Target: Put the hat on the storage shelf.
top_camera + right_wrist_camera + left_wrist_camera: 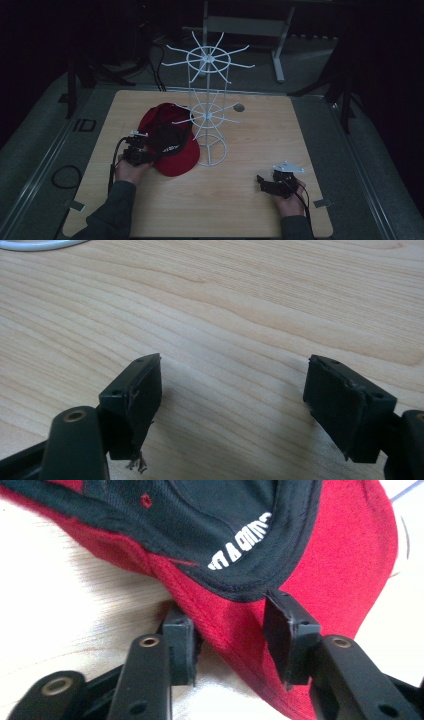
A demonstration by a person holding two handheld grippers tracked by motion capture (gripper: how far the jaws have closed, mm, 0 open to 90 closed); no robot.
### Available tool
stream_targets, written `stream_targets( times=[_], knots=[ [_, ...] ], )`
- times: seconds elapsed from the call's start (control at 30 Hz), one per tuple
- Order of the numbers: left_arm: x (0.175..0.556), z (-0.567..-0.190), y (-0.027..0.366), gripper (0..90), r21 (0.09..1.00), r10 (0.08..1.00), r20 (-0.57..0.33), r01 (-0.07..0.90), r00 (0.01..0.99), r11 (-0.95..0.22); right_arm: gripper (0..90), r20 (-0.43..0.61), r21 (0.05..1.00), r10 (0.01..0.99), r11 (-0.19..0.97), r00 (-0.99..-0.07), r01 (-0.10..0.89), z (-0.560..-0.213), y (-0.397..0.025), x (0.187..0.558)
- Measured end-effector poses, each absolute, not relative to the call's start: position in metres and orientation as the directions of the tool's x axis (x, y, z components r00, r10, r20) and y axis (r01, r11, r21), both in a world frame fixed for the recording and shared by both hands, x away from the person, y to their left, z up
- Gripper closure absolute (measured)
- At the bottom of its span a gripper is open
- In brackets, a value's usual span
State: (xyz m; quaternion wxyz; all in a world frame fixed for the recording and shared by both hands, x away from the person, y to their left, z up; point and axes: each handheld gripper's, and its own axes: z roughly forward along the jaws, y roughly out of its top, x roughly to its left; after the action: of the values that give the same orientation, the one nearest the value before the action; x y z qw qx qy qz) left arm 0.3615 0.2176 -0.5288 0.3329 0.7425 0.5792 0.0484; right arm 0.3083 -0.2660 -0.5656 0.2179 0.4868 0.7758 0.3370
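Red fabric with a black lining marks the baseball cap, which lies upside down on the pale wooden surface, left of centre and touching the foot of a white wire display rack. The rack stands upright near the middle of the surface, with two tiers of radiating hooks and a ring base. White lettering shows on the black band inside the cap in the left gripper view, though it cannot be read in full.

At the cap's near-left edge, the left gripper is held in the person's left hand. In the left gripper view its jaws stand a moderate way apart, one on each side of the cap's red edge where the brim meets the crown; the left jaw is tucked under the fabric against the surface, the right jaw sits over the brim. Whether they press the fabric cannot be told.

Well apart from the cap, the right gripper rests low near the front right part of the surface, in the person's right hand, with a grey three-cornered plate on top. In the right gripper view its jaws are spread wide over bare wood, holding nothing. A curve of the rack's white base ring shows at the top left corner.
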Motion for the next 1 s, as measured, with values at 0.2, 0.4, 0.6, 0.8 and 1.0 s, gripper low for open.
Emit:
stream_targets(
  times=[0.2, 0.4, 0.6, 0.8, 1.0],
  knots=[
    [0.358, -0.521, 0.225, 70.9, 0.571, 0.885, -0.344, 0.818, 0.315, -0.069, 23.1, -0.010, 0.735, 0.902, 0.300, -0.432, 0.608, -0.566, -0.266, 0.308],
    [0.355, -0.510, 0.235, 80.7, 0.598, 0.880, -0.365, 0.801, 0.303, -0.028, 23.1, -0.010, 0.735, 0.902, 0.299, -0.431, 0.608, -0.566, -0.266, 0.308],
    [0.351, -0.504, 0.240, 84.7, 0.608, 0.877, -0.377, 0.794, 0.300, -0.010, 23.1, -0.010, 0.735, 0.902, 0.299, -0.431, 0.609, -0.566, -0.266, 0.308],
    [0.349, -0.497, 0.240, 86.1, 0.626, 0.884, -0.348, 0.779, 0.311, -0.027, 23.0, -0.010, 0.735, 0.902, 0.299, -0.432, 0.608, -0.566, -0.266, 0.308],
    [0.347, -0.489, 0.237, 86.3, 0.652, 0.894, -0.321, 0.758, 0.312, -0.030, 23.1, -0.010, 0.735, 0.902, 0.299, -0.432, 0.609, -0.566, -0.266, 0.308]
  ],
)
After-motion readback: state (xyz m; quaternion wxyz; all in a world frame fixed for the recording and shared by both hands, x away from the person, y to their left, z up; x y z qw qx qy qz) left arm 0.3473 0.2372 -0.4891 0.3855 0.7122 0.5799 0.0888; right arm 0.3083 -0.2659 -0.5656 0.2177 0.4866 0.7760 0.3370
